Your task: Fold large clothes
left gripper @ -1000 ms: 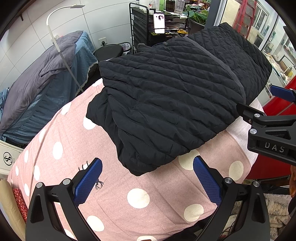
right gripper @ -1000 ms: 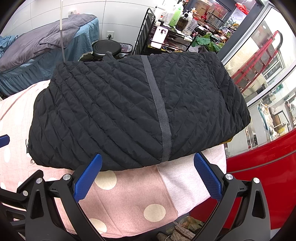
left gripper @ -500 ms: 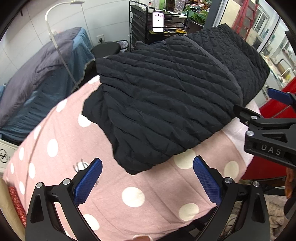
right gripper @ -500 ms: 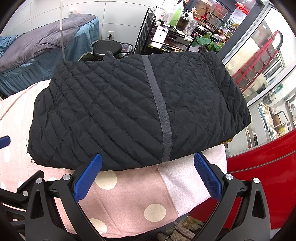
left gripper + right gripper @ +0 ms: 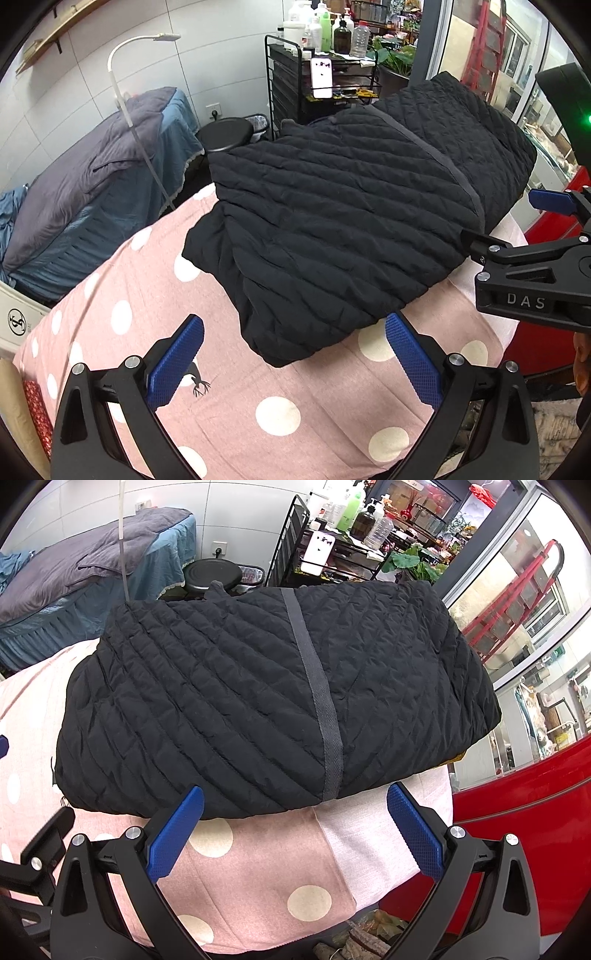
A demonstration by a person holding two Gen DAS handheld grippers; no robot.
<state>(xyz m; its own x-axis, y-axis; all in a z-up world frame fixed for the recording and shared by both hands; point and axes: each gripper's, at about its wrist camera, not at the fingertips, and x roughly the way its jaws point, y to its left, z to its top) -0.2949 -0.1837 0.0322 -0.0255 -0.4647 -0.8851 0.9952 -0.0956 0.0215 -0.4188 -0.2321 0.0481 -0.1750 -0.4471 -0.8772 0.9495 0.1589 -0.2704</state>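
Observation:
A black quilted jacket lies folded on a pink polka-dot sheet; in the right wrist view the jacket shows a grey band down its middle. My left gripper is open and empty, just short of the jacket's near corner. My right gripper is open and empty, at the jacket's near edge above the sheet. The right gripper also shows at the right edge of the left wrist view.
A blue-grey covered bed stands at the left with a white lamp. A black stool and a wire cart with bottles stand behind. A red surface borders the right.
My left gripper has pulled back and tilted up a little, so more of the room behind shows. The jacket and the right gripper have hardly moved.

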